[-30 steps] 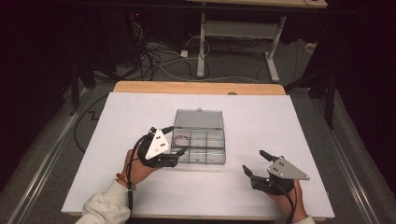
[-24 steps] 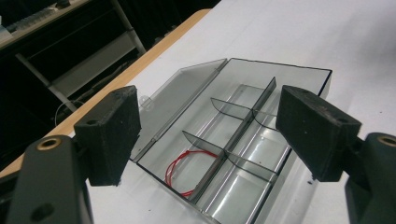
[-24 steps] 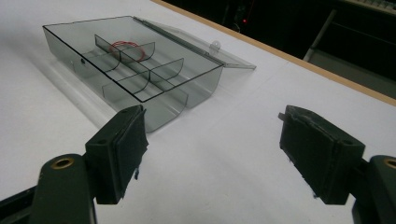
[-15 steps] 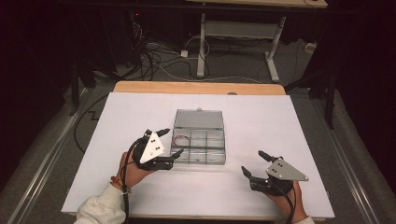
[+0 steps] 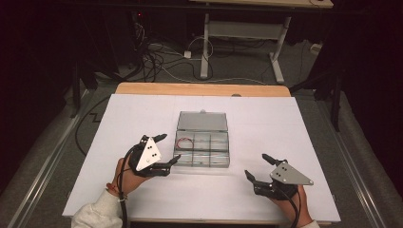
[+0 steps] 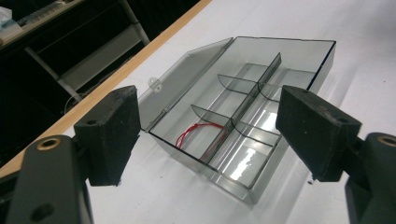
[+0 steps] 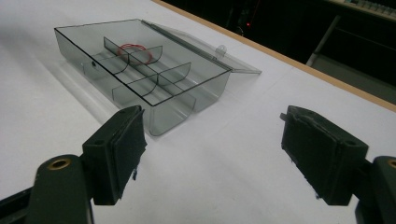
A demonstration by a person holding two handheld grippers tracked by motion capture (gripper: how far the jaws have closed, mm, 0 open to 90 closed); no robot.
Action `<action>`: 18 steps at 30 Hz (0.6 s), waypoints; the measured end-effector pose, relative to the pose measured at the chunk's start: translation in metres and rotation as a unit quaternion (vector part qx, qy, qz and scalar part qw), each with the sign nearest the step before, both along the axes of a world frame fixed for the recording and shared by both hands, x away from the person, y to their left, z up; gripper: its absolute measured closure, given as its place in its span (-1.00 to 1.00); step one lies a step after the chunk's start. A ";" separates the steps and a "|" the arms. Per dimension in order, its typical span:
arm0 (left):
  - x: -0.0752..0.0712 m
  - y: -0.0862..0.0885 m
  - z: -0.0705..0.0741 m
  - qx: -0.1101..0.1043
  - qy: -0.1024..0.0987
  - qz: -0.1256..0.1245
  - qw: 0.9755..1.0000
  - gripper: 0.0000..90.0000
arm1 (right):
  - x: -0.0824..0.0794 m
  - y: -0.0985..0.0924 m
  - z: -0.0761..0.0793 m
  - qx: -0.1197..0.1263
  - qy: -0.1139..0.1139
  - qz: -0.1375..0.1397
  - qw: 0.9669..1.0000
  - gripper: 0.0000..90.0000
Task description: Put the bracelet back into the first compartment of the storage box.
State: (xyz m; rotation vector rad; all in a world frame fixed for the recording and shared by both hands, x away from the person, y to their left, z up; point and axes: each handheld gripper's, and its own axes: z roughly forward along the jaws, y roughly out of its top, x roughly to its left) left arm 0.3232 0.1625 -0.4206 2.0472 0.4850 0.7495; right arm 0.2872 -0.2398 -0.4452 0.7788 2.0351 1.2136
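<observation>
Smoky clear plastic compartment box [image 5: 203, 144] lies open, a thin red wire loop [image 5: 185, 141] inside; your left gripper [image 5: 167, 148] and right gripper [image 5: 257, 166] both have jaws spread wide, holding nothing.

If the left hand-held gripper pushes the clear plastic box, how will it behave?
The clear compartment box looks thin-walled and nearly empty, holding just a red band, so it is probably light and would slide on the smooth white tabletop. Its open lid may flap.

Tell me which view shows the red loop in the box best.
The left gripper view: the red loop lies close and sharp in a corner compartment of the clear box. The right gripper view shows it farther off behind dividers; the high view shows a thin red line.
</observation>
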 end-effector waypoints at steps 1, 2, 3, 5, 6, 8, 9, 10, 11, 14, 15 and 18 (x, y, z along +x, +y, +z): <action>-0.001 0.001 0.000 0.001 -0.001 0.001 1.000 -0.53 | 0.000 0.000 0.000 0.000 0.001 0.000 1.000 -0.52; -0.001 0.002 0.000 0.001 0.000 0.001 1.000 -0.53 | 0.000 0.000 0.000 0.000 0.002 0.000 1.000 -0.52; -0.002 0.003 0.000 0.001 0.000 0.000 1.000 -0.53 | 0.000 0.000 -0.001 -0.001 0.003 0.001 1.000 -0.52; -0.003 0.004 -0.001 0.000 -0.001 0.001 1.000 -0.53 | 0.000 0.000 -0.001 -0.001 0.003 0.001 1.000 -0.52; -0.004 0.005 -0.001 0.000 -0.001 0.001 1.000 -0.53 | 0.000 0.000 -0.001 -0.001 0.002 0.001 1.000 -0.53; -0.006 0.006 -0.001 0.002 -0.002 0.001 1.000 -0.53 | 0.000 0.000 0.000 -0.002 0.000 0.002 1.000 -0.53; -0.007 0.007 -0.001 0.003 -0.003 0.001 1.000 -0.53 | 0.000 0.000 0.000 -0.002 0.000 0.002 1.000 -0.53; -0.008 0.007 -0.001 0.002 -0.004 0.001 1.000 -0.53 | 0.000 0.000 0.000 -0.001 0.000 0.002 1.000 -0.53; -0.009 0.008 -0.001 0.003 -0.004 0.000 1.000 -0.53 | -0.001 0.000 0.000 -0.002 -0.001 0.002 1.000 -0.53; -0.011 0.011 -0.002 0.004 -0.005 0.000 1.000 -0.53 | -0.001 0.001 0.000 -0.001 -0.001 0.002 1.000 -0.53; -0.011 0.012 -0.002 0.004 -0.005 0.000 1.000 -0.53 | -0.001 0.001 0.000 -0.002 0.000 0.002 1.000 -0.53; -0.013 0.014 -0.003 0.003 -0.004 0.001 1.000 -0.53 | -0.001 0.001 -0.001 -0.002 0.000 0.004 1.000 -0.53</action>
